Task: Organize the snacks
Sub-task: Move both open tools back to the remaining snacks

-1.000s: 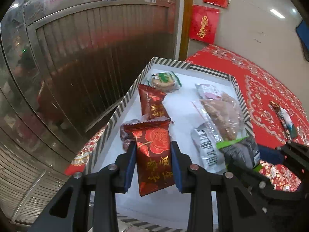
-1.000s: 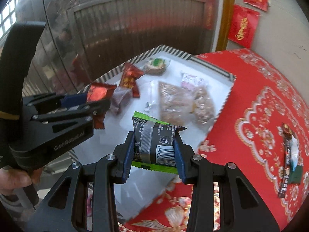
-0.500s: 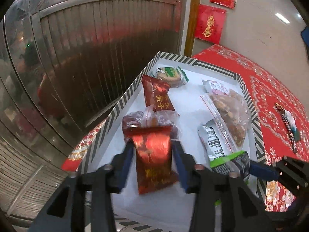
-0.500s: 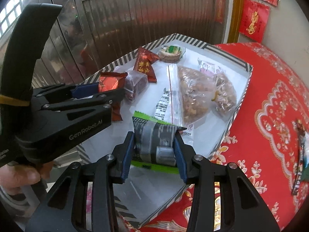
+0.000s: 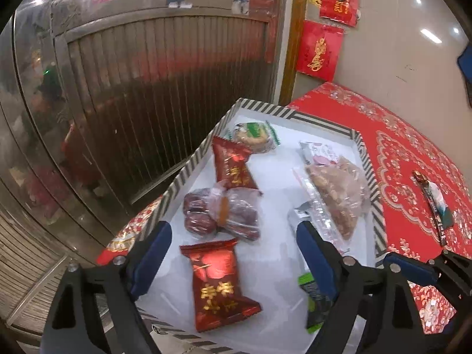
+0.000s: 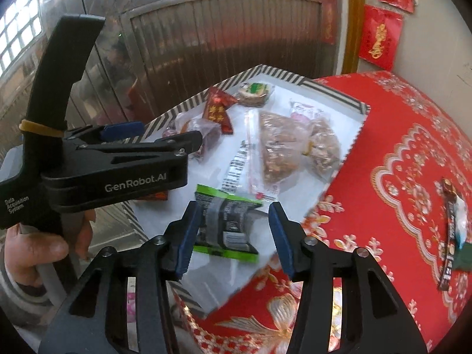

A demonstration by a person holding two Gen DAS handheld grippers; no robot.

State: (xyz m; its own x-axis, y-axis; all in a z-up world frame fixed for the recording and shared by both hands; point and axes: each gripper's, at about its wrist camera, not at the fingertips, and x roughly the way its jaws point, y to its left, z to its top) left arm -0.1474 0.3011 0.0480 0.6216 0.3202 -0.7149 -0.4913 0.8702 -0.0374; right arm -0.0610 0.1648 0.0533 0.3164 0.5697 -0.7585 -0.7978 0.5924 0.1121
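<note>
Left gripper [image 5: 233, 258]: spread wide, red packet [image 5: 216, 283] lying loose between its fingers on the striped tray [image 5: 367, 162].
Right gripper [image 6: 233, 233]: parted – green-edged packet [image 6: 225, 224] between them, at the tray's near edge.
Around: dates bag [image 5: 222, 214], nut bag [image 5: 336, 194], second red packet [image 5: 233, 165], biscuit [image 5: 253, 135].
Obstruction: left gripper body hides part of the tray in the right view.
Apart: candy bar [image 6: 452, 230] on the red cloth [image 6: 398, 135].

1. We see our left gripper [image 5: 233, 253] spread wide above the striped-rim tray [image 5: 188, 165].
2. A red rose packet [image 5: 218, 283] lies flat on the tray floor between the fingers, touching neither pad.
3. Just beyond it sits a clear bag of dates [image 5: 221, 214], then another red packet [image 5: 233, 166].
4. A green-edged dark packet [image 5: 314, 301] lies partly hidden behind the gripper's right finger.
</note>
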